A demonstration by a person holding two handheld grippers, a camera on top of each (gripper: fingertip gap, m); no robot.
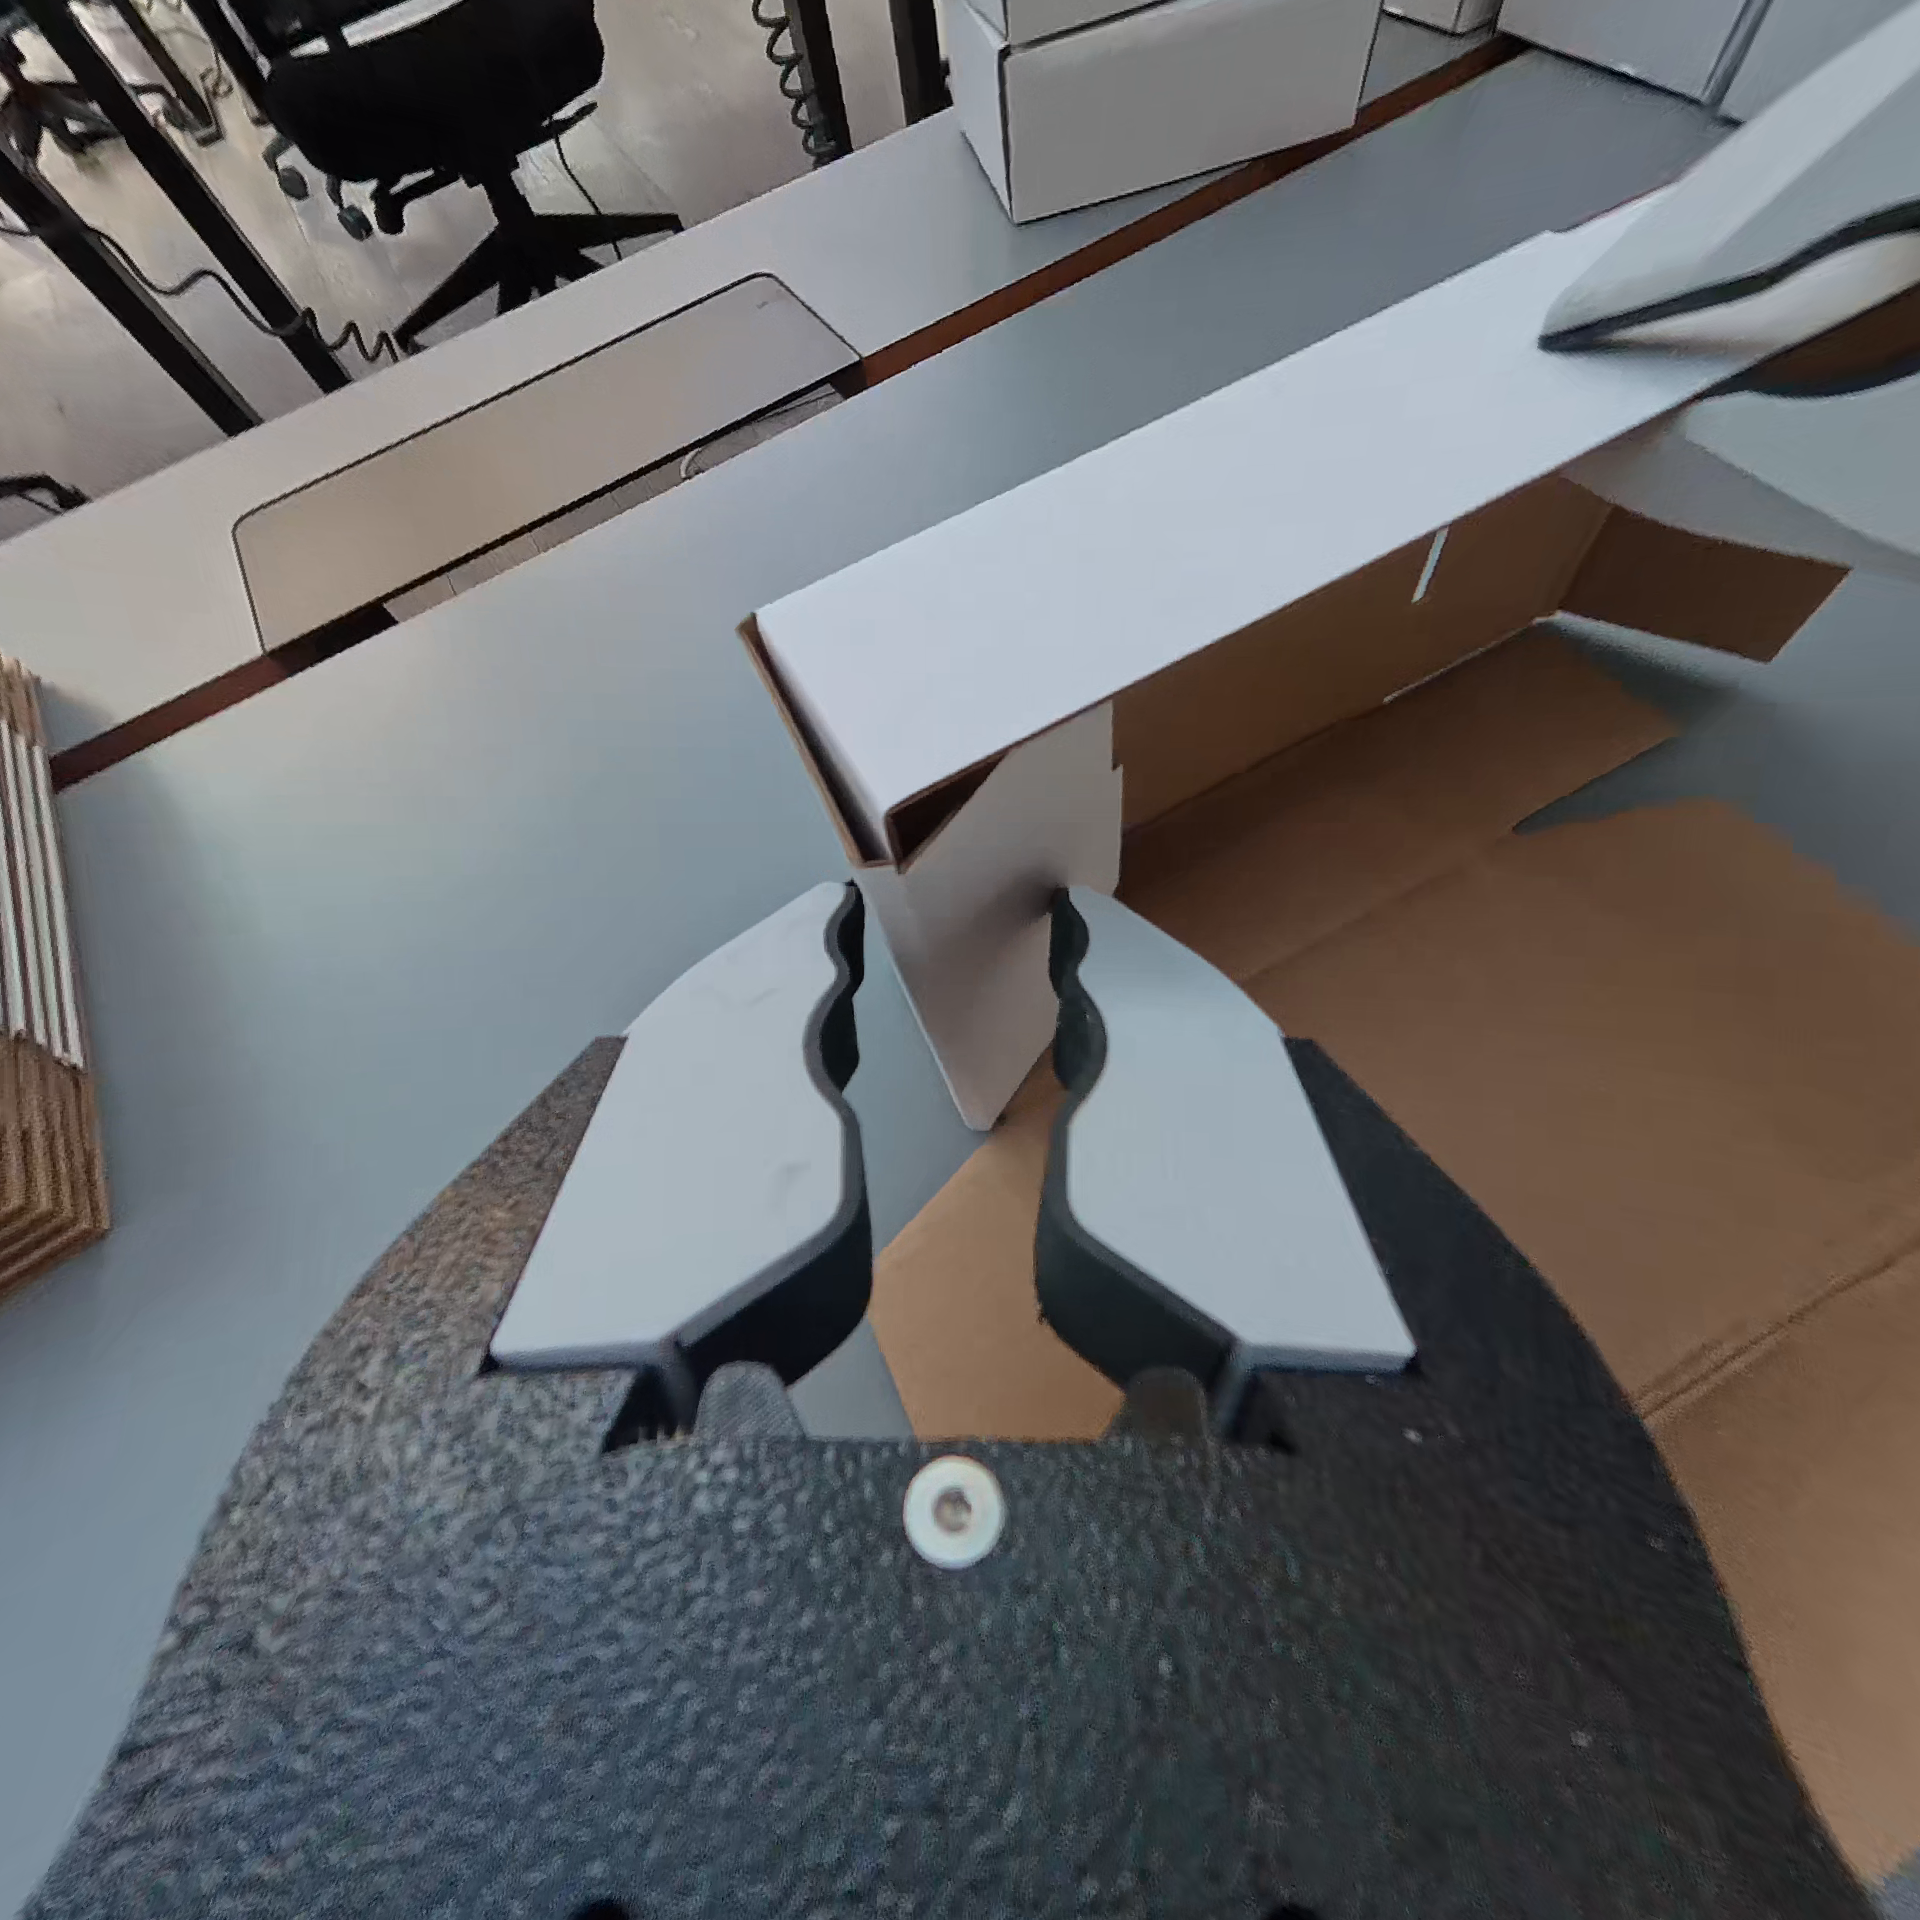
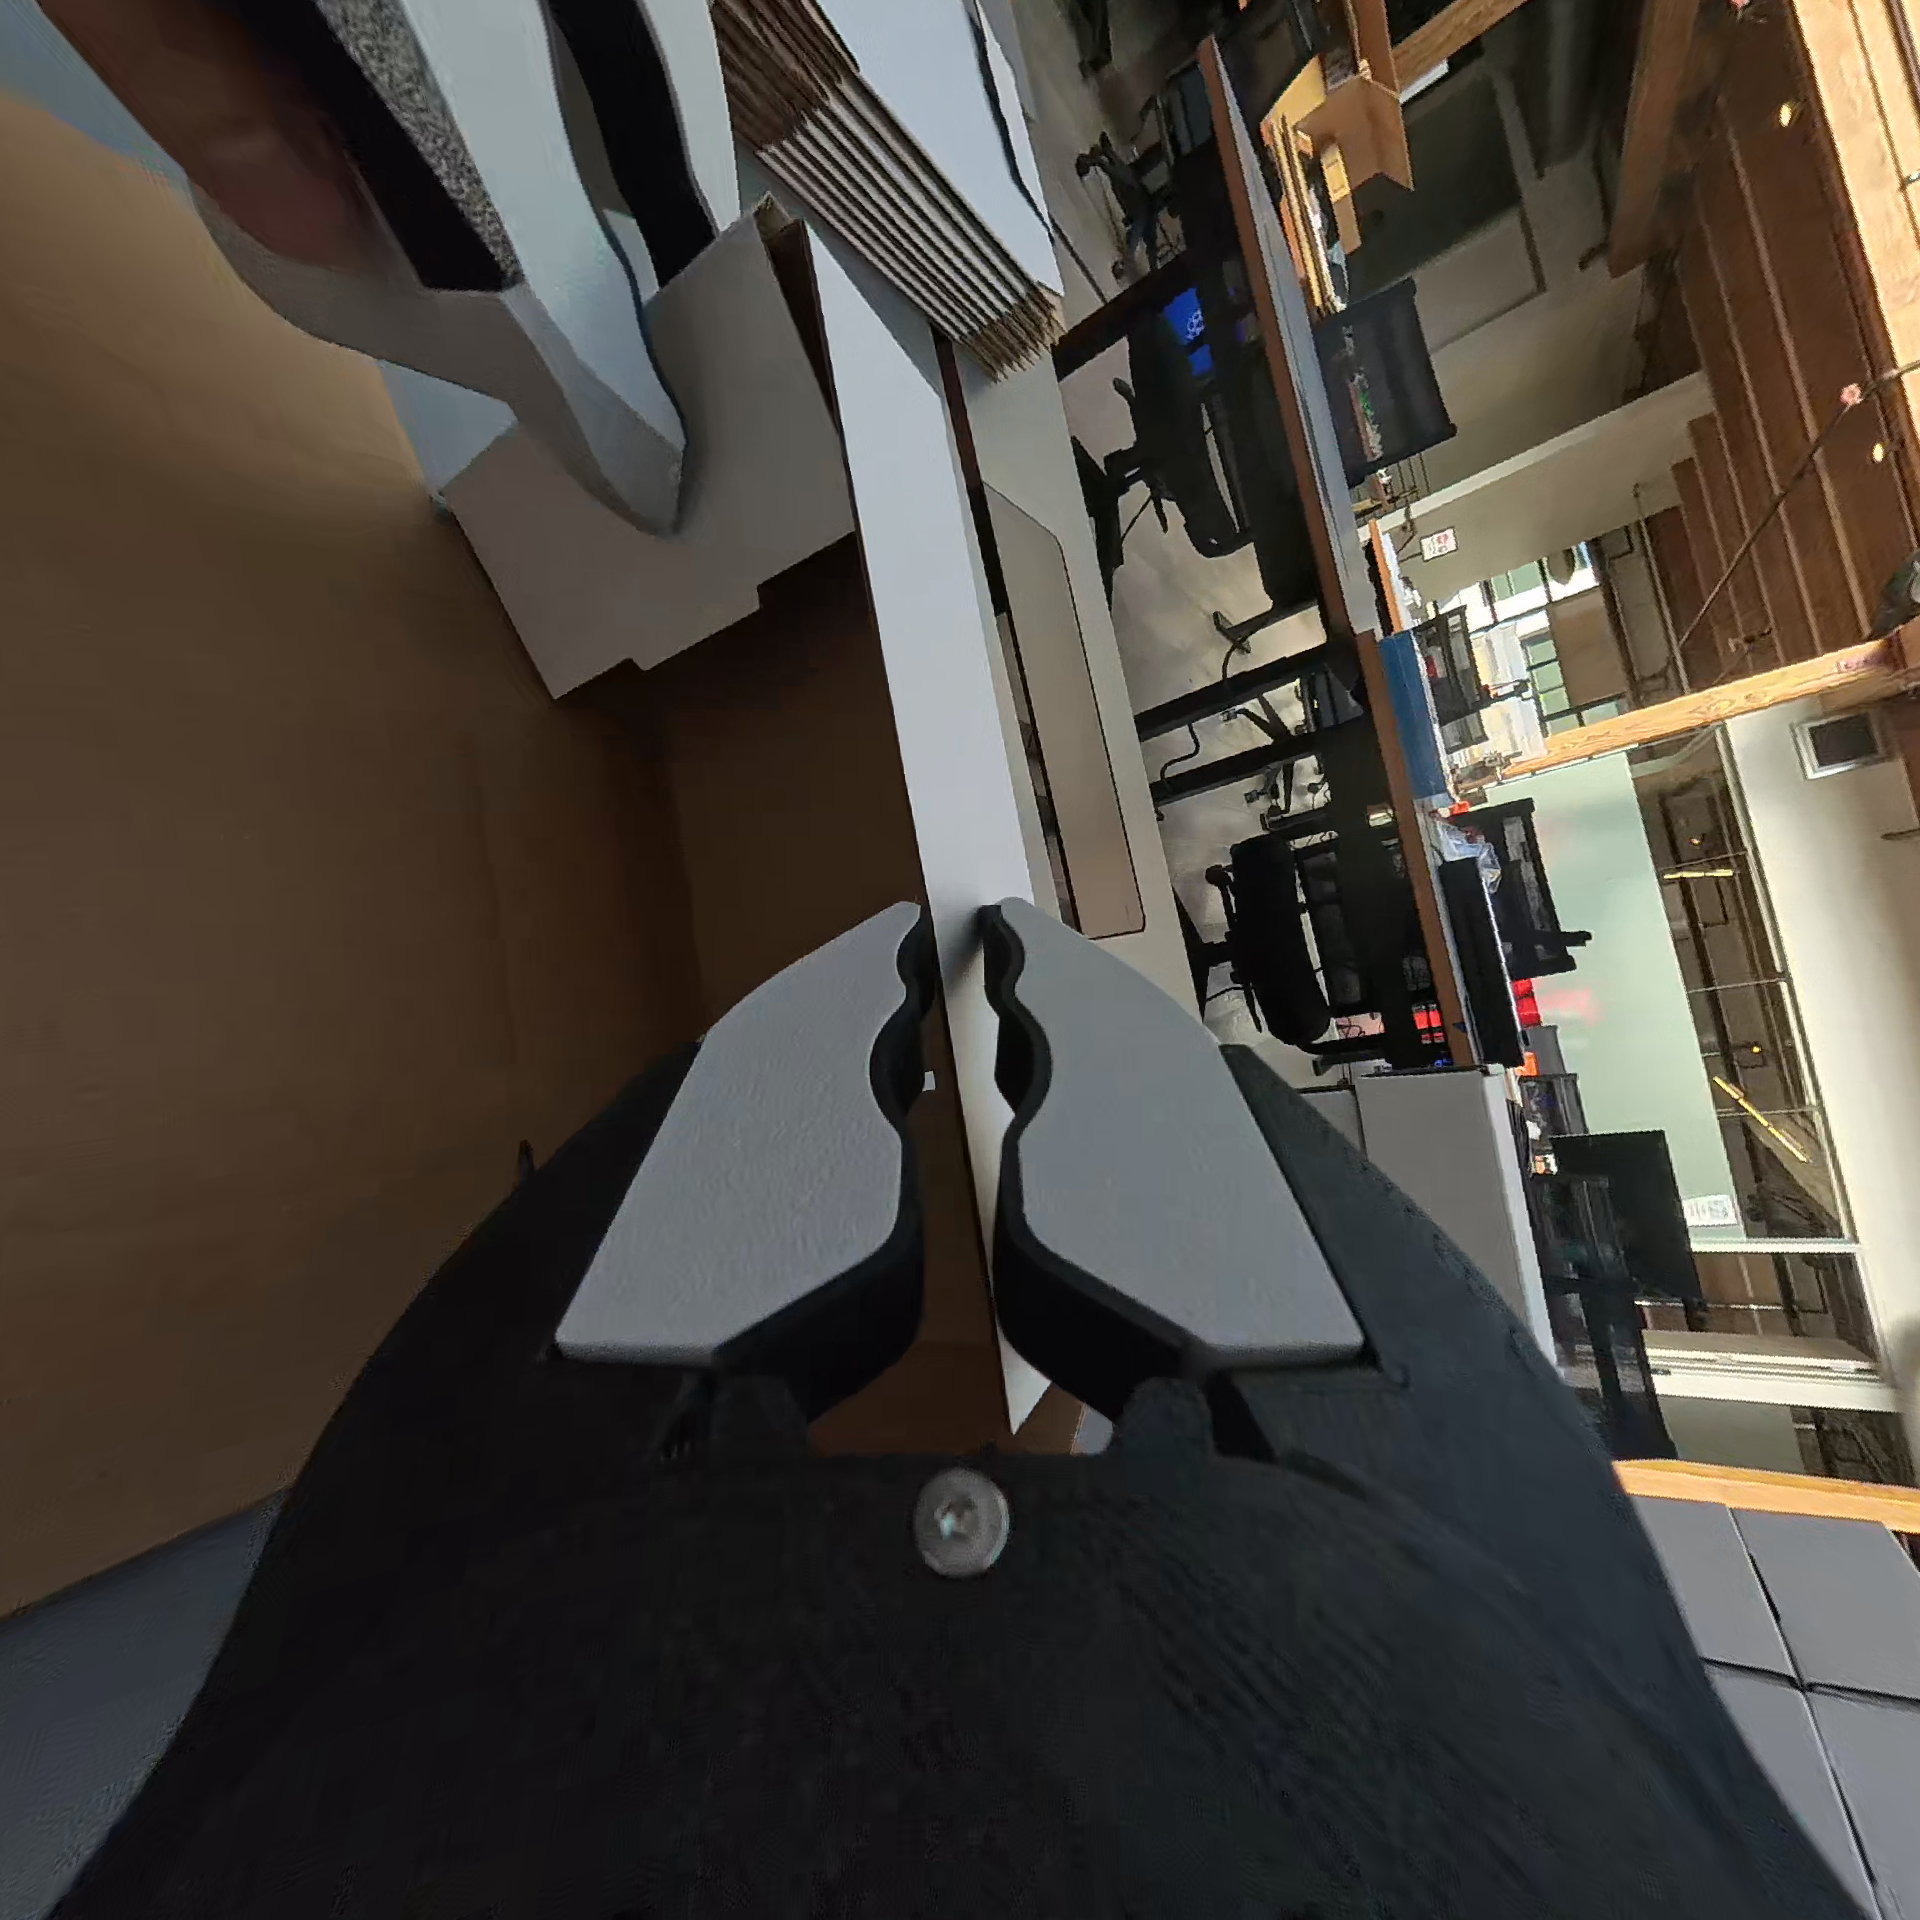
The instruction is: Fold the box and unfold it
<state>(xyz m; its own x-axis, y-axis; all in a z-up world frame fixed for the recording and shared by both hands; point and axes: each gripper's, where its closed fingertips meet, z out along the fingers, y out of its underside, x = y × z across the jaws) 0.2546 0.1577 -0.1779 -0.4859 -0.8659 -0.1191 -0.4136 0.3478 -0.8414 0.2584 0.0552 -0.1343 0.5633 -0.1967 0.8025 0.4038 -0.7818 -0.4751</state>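
A cardboard box, white outside and brown inside, lies partly opened on the grey table (image 1: 416,883); its brown base panel (image 1: 1455,1039) is flat. Its long white side wall (image 1: 1143,592) is raised and folded over. My left gripper (image 1: 954,904) is open, with its fingers on either side of the upright white corner flap (image 1: 987,997). My right gripper (image 2: 954,920) is shut on the far end of the long wall (image 2: 904,571) and also shows in the left wrist view (image 1: 1590,322). The left gripper (image 2: 655,457) shows by the flap (image 2: 644,603) in the right wrist view.
A stack of flat cardboard sheets (image 1: 42,987) sits at the table's left edge and shows in the right wrist view (image 2: 914,177). Folded white boxes (image 1: 1164,94) stand at the back. An office chair (image 1: 447,94) and desks lie beyond the table.
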